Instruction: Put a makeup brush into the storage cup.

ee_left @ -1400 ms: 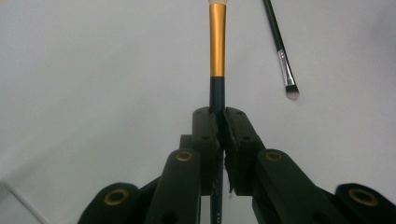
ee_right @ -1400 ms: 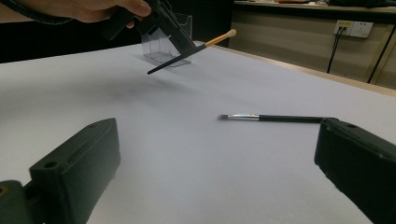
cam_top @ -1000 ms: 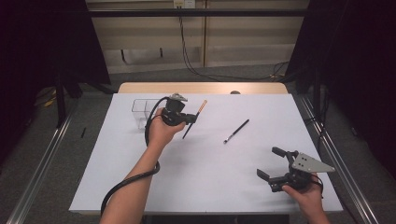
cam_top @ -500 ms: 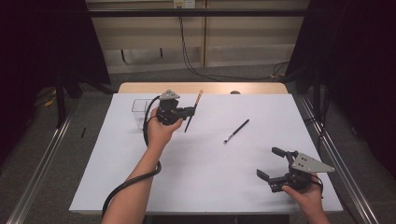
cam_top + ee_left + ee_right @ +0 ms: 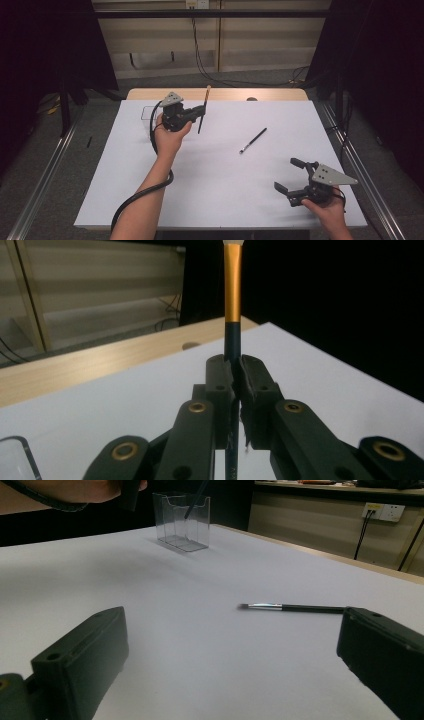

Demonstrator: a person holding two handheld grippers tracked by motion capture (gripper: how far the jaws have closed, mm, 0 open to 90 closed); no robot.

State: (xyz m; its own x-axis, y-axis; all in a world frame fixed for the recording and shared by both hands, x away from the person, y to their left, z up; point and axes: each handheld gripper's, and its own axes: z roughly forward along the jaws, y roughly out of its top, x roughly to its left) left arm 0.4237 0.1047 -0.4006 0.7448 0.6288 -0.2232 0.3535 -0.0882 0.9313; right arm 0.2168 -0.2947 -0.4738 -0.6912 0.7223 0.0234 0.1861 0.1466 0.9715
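Clamping a gold-banded brush (image 5: 232, 315) in the left gripper (image 5: 234, 371), jaws pinching its dark handle. Revealing, in the left gripper view, the gold band and pale tip rising straight above the jaws; in the high view, running lengthwise up-and-away, slightly tilted, beside a clear holder (image 5: 146, 113). Resting spread and empty: the right gripper (image 5: 292, 175), a second brush (image 5: 292, 607) lying crosswise on the surface (image 5: 225, 190) just ahead.

bare forearms, no sleeves, black left hand-held gripper (image 5: 197, 111) with grey triangular plate and looping black cable, matching right hand-held gripper (image 5: 292, 176), chunky black jaws, brass-coloured rivets
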